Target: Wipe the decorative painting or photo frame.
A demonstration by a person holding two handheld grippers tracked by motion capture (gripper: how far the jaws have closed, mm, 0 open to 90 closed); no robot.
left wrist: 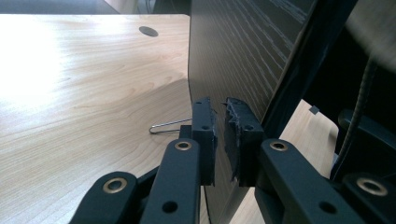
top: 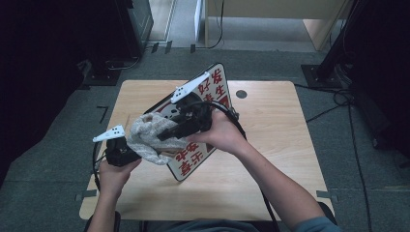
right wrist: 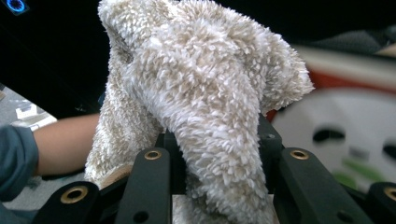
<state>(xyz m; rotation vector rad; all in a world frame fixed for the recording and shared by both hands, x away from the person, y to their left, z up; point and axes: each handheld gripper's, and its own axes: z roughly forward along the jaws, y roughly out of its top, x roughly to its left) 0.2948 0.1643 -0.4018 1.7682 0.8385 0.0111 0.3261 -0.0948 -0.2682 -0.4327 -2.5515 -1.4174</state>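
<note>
My right gripper (top: 167, 136) has its jaws clamped on the cloth (top: 150, 134), a fluffy beige one. In the right gripper view the cloth (right wrist: 205, 102) bulges up from between my two black jaws, folded over itself, with one thick lobe running straight down into the gap and the rest flopping to either side above the jaw tips. Beyond the cloth, to the right of my jaws, lies the blurred white and red face of the sign (right wrist: 345, 126).

My left gripper (top: 126, 153) is closed on the lower edge of the sign (top: 193, 159). In the left gripper view the dark wood-grain back of the sign (left wrist: 233, 56) rises tilted just above and beyond my jaws, its thin edge running down into the narrow gap between the pads (left wrist: 205, 135), which press on it. A thin wire leg (left wrist: 168, 126) sticks out from the board just left of my jaws, down at the table (left wrist: 84, 93).

From the high view the cloth sits between my two grippers, against the front of the sign, touching it, with my right jaws above it and my left jaws just below and to the left.

Count: one cloth, one sign, one wire leg, two grippers, one table.
</note>
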